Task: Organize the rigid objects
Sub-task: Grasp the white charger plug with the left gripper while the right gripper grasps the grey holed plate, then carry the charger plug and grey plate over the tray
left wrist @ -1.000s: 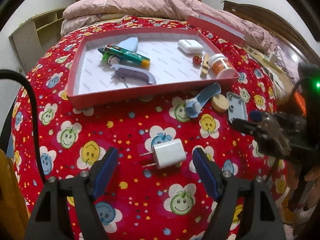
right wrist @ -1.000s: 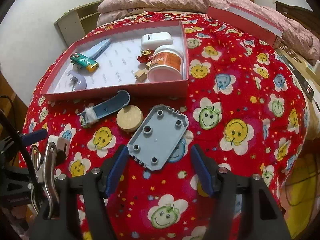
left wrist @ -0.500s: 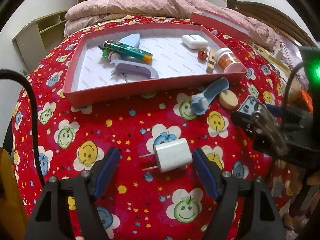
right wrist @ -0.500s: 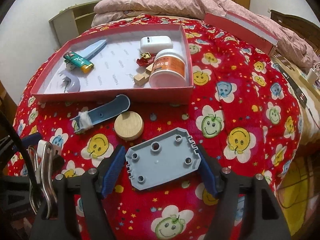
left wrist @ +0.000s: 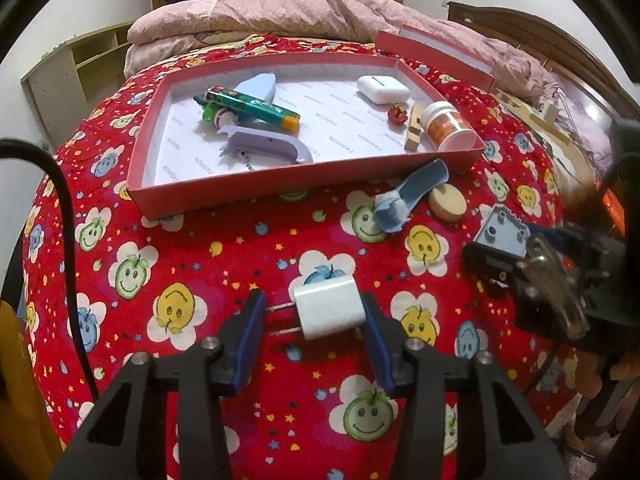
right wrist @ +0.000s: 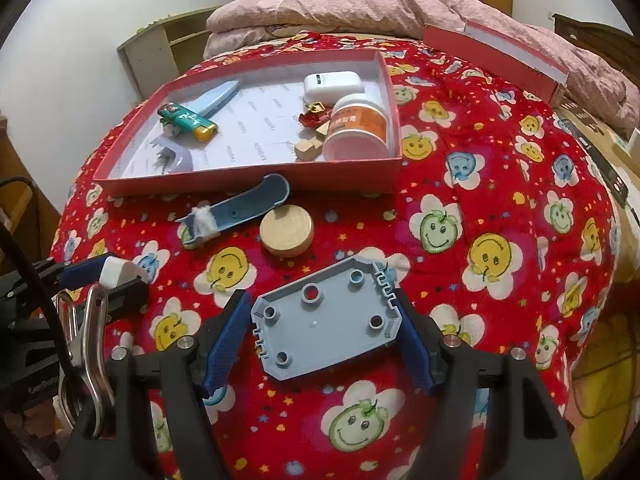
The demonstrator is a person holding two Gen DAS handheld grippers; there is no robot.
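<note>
Red box point(left wrist: 224, 200) sits at 12 o'clock on the bed. Right tool point(right wrist: 320, 332) is open, its pads straddling the grey plastic plate point(right wrist: 326, 324), whose long axis runs across the gap. Left tool point(left wrist: 314, 320) is open around the white charger plug point(left wrist: 330, 312), with the prongs pointing to 9 o'clock.

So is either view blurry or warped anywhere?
Left wrist view: the right tool at the right edge is motion-blurred; the white charger is sharp. Right wrist view: sharp overall, with the red box bowed by fisheye and dark corners.
</note>
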